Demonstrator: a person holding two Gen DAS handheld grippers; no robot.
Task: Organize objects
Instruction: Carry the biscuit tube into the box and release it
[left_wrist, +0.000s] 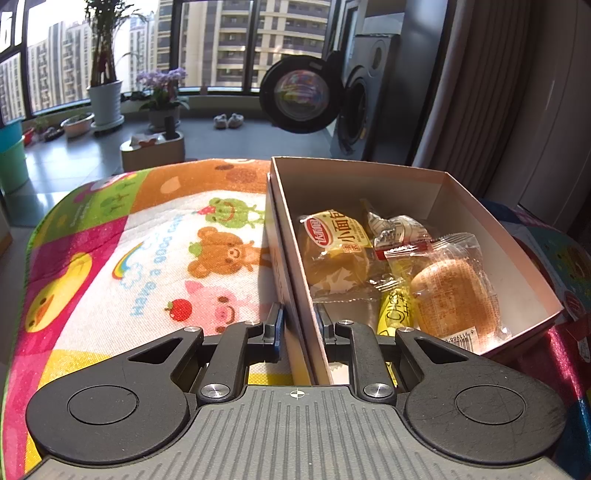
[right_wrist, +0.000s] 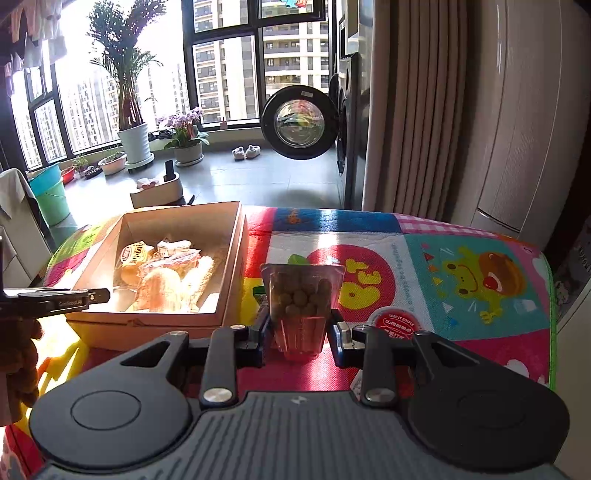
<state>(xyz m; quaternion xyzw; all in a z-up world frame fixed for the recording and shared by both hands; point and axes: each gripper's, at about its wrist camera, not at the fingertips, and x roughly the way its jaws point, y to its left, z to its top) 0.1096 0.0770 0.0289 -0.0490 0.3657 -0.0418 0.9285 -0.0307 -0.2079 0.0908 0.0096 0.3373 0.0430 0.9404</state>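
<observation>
An open cardboard box (left_wrist: 354, 167) lies on the cartoon-print mat (left_wrist: 159, 258). Inside it are a yellow bread packet (left_wrist: 334, 240), a round bun in clear wrap (left_wrist: 452, 295), a yellow cheese stick (left_wrist: 393, 314) and a small white-wrapped snack (left_wrist: 397, 227). My left gripper (left_wrist: 299, 325) straddles the box's left wall near its front corner, one finger outside and one inside, shut on the wall. In the right wrist view the box (right_wrist: 234, 258) sits to the left, and my right gripper (right_wrist: 299, 328) is shut on an upright clear packet of green round snacks (right_wrist: 299, 295) over the mat.
The mat (right_wrist: 461, 280) covers the table to its far and right edges. Beyond are a tiled floor, a washing machine with its door (right_wrist: 299, 125) open, potted plants (right_wrist: 135, 142) and a curtain (right_wrist: 417, 110). A person's hand (right_wrist: 22, 354) holds the left gripper.
</observation>
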